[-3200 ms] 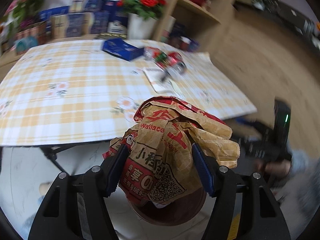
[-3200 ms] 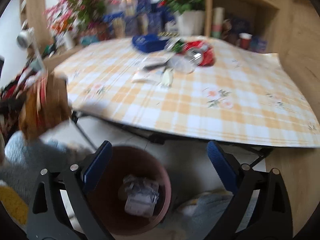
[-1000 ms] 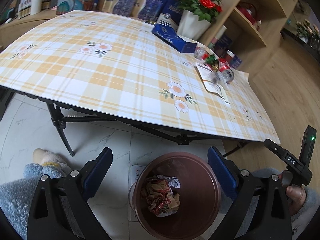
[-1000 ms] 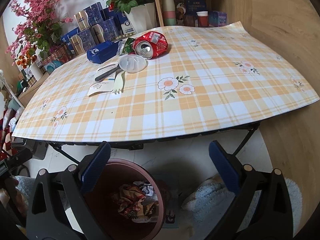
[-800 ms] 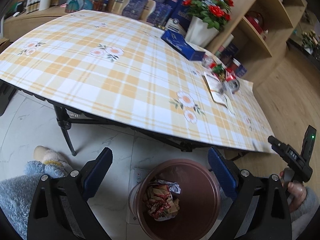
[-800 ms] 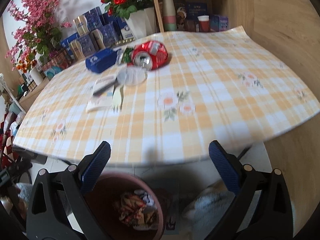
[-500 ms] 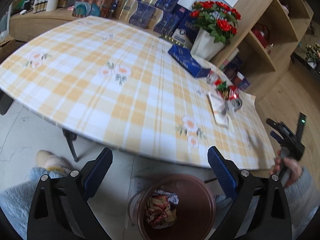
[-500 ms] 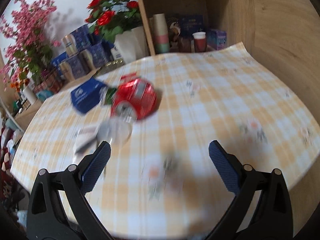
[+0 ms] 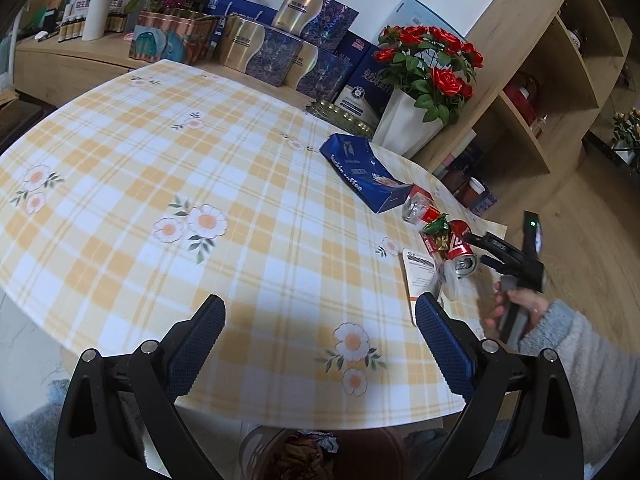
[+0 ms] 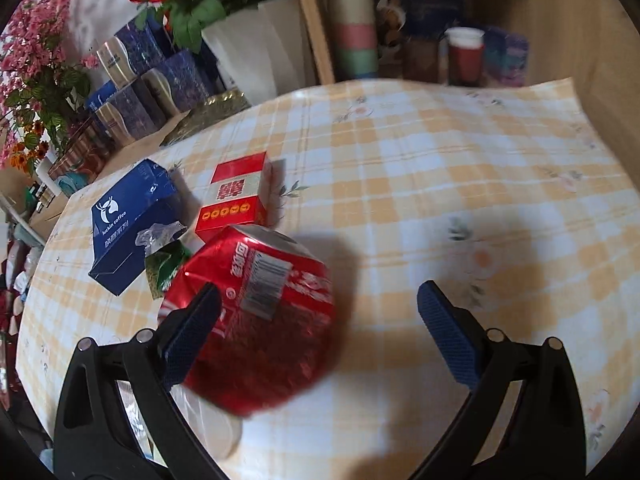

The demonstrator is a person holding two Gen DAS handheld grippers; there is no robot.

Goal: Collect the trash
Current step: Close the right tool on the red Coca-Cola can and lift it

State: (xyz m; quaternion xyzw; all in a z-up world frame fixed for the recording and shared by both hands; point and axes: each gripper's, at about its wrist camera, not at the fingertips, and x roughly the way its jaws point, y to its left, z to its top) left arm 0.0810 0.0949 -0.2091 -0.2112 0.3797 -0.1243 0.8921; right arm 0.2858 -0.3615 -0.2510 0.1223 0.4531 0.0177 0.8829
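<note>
Blurring red can (image 10: 260,308) lies between spread right gripper (image 10: 318,334) jaws; left gripper (image 9: 320,340) jaws apart, bin (image 9: 384,444) mostly hidden.

Home living room: checked tablecloth (image 9: 240,184), rose vase (image 9: 404,128), wooden shelving (image 9: 532,92)

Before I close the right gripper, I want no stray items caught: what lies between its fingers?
Only the crushed red can, hard against the left finger; bare tablecloth fills the rest, per the right wrist view.
</note>
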